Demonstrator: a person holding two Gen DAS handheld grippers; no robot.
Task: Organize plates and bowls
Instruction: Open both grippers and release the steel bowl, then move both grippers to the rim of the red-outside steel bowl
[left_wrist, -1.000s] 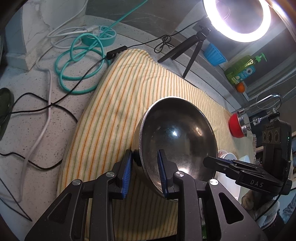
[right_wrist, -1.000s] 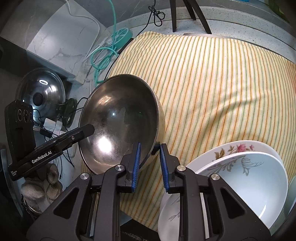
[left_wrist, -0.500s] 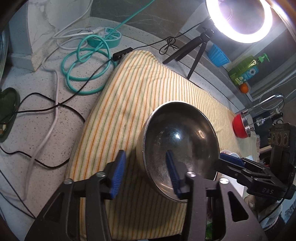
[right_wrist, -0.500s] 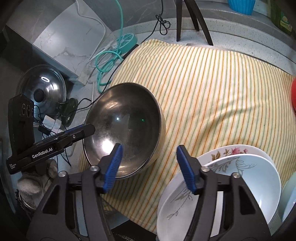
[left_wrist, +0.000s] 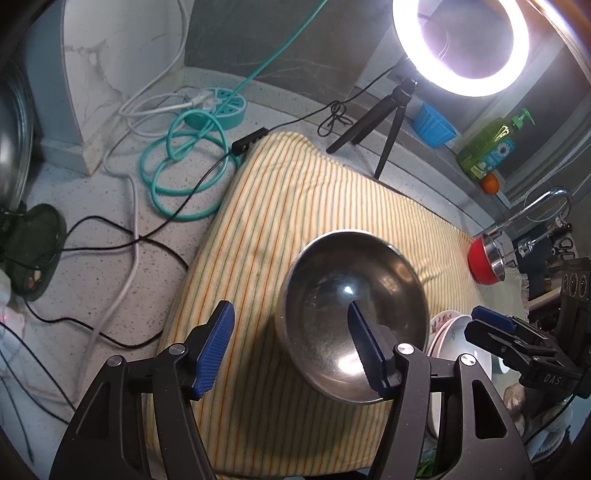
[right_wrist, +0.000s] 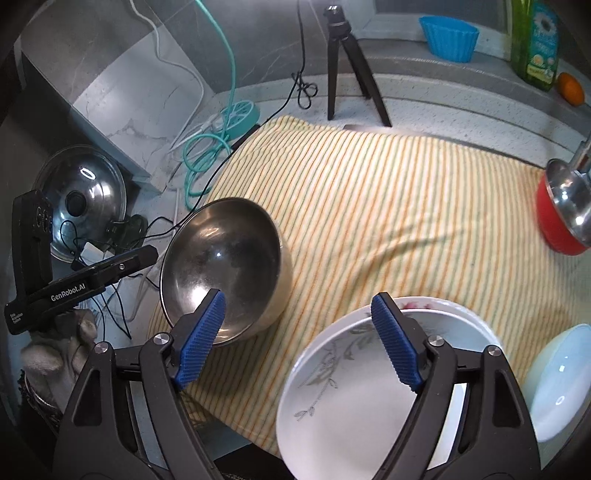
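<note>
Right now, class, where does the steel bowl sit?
The steel bowl sits near the left front corner of the striped cloth in the right wrist view, just left of the stacked floral plates.

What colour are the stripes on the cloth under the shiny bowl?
Orange and green stripes on the pale yellow cloth beneath the steel bowl; clearest in the right wrist view.

wrist views downward, sharing steel bowl (left_wrist: 352, 321)

The left gripper (left_wrist: 290, 345) fills the lower middle of its own view with blue-padded fingers (left_wrist: 216, 345) spread wide and holding nothing, and the right gripper (right_wrist: 297, 338) sits likewise, fingers (right_wrist: 201, 339) wide apart.
</note>
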